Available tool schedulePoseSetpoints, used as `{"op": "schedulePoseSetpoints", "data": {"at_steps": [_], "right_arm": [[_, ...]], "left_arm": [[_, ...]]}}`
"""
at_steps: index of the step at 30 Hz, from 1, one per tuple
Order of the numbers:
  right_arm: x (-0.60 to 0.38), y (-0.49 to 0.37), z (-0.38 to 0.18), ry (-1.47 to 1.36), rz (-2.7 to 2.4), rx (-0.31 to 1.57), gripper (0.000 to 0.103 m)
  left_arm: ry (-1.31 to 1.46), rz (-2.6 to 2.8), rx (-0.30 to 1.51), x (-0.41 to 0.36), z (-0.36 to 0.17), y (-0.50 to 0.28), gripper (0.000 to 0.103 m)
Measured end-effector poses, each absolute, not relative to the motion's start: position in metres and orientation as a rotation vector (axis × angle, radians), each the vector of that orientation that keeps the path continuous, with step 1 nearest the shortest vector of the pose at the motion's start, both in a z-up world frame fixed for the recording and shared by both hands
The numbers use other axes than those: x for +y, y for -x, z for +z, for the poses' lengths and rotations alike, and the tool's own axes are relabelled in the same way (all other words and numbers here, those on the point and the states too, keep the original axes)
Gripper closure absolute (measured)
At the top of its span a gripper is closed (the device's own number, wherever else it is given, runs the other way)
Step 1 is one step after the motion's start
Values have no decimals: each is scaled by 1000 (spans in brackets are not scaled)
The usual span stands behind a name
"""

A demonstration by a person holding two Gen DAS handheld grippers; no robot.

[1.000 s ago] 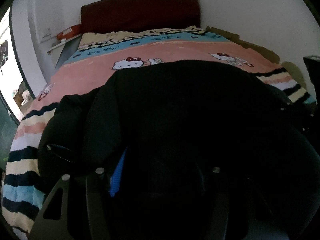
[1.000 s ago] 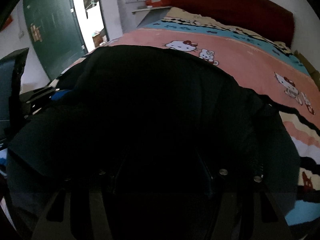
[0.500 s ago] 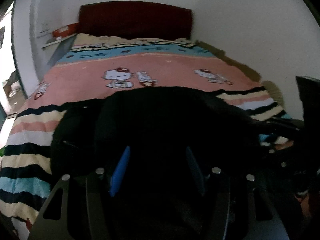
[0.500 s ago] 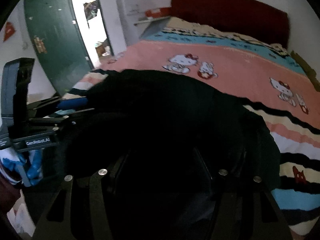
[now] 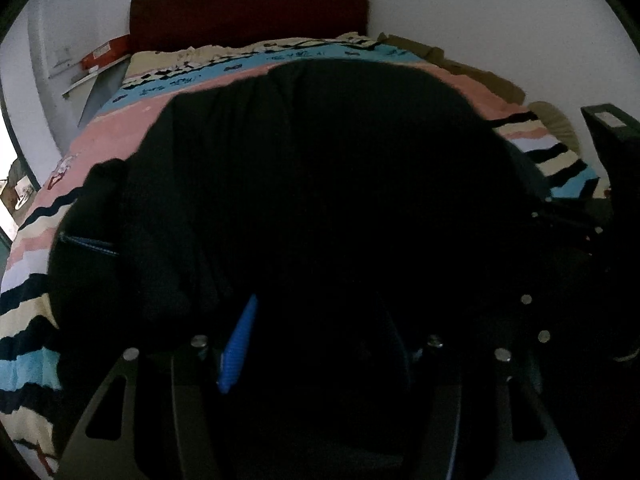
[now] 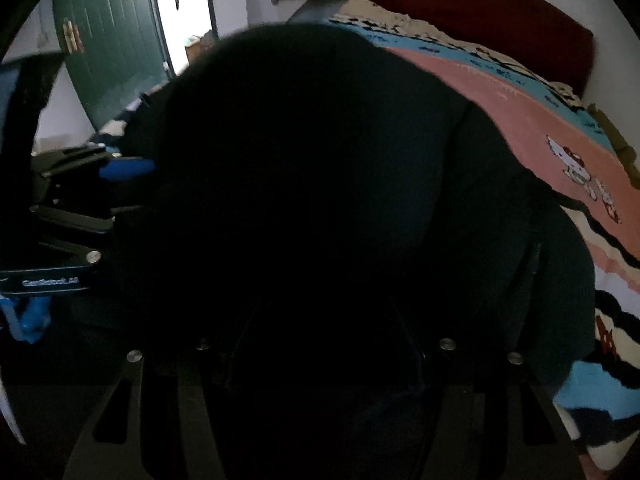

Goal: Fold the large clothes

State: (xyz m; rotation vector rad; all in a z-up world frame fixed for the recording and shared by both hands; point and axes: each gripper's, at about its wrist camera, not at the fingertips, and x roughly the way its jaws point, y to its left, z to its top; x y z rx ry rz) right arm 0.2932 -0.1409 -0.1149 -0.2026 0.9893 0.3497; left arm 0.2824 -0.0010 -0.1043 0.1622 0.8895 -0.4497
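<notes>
— What do you get from the left wrist camera?

— Starting at the left edge, I see the striped bedspread (image 5: 28,312), then the black garment (image 5: 320,184) heaped over most of the bed and filling the middle of my view. A zipper (image 5: 86,245) shows on its left fold. The left gripper (image 5: 316,344) is buried in the cloth: one blue finger pad (image 5: 238,346) pokes out, and fabric sits between the fingers, so I read it as clamped on the garment. Far right, a dark piece of the other tool (image 5: 612,136) stands at the bed's edge.

— And the right wrist camera?

— It shows what the left cannot: a green door (image 6: 108,40) and a bright doorway (image 6: 184,8) on the left, and the left gripper (image 6: 120,184) from the side, its blue pad pressed to the garment's (image 6: 320,200) edge. The cloth rises in front of the lens. To the right lie the pink bedspread (image 6: 520,112), its cartoon cat print (image 6: 576,164) and the dark red headboard (image 6: 480,12). The right gripper (image 6: 324,332) is lost in black fabric — whether it is wide or closed, I cannot tell.
</notes>
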Motion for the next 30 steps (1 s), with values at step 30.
{"op": "schedulePoseSetpoints", "data": {"at_steps": [30], "right_arm": [[-147,-284,-116,112,310,988,39]], "left_arm": [[-161,-409,903,3,-105,-269,46]]}}
